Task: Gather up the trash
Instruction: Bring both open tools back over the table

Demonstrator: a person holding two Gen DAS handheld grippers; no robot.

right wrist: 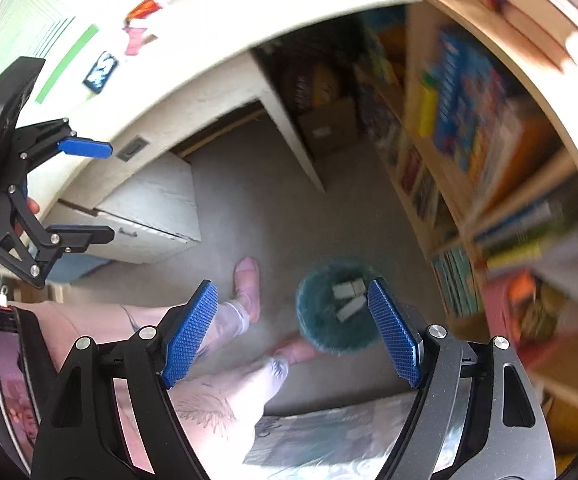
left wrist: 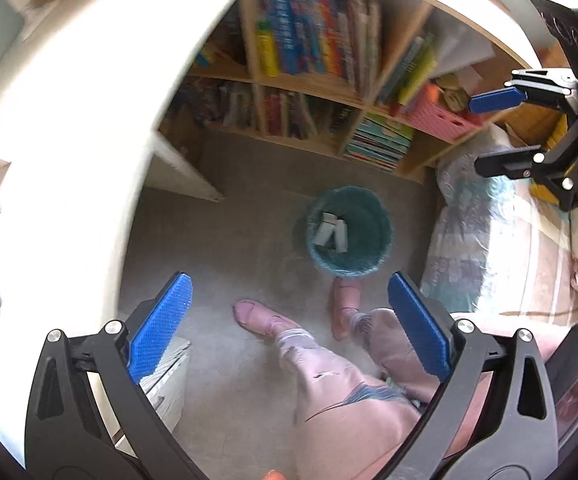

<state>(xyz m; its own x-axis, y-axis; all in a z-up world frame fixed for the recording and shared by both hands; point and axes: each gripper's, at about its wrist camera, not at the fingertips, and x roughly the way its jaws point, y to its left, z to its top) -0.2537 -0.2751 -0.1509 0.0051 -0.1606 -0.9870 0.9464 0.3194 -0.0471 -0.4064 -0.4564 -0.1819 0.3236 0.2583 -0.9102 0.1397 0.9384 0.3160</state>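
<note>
Grey carpet floor [left wrist: 225,240] covers this small room, with a wooden bookshelf [left wrist: 329,88] full of colourful books along the far side and a white desk [left wrist: 89,100] at the left. On the floor between the shelf and a bed [left wrist: 489,240] stands a teal trash bin [left wrist: 349,232], and inside it lie some pale rectangular pieces of trash [left wrist: 331,232]. Both tools are held high above the floor and point down at it. The left gripper [left wrist: 289,328] has its jaws spread wide with nothing between them. The right gripper [right wrist: 293,332] also has its jaws spread wide and holds nothing. The person's feet in pink slippers [left wrist: 257,316] rest just beside the bin.
</note>
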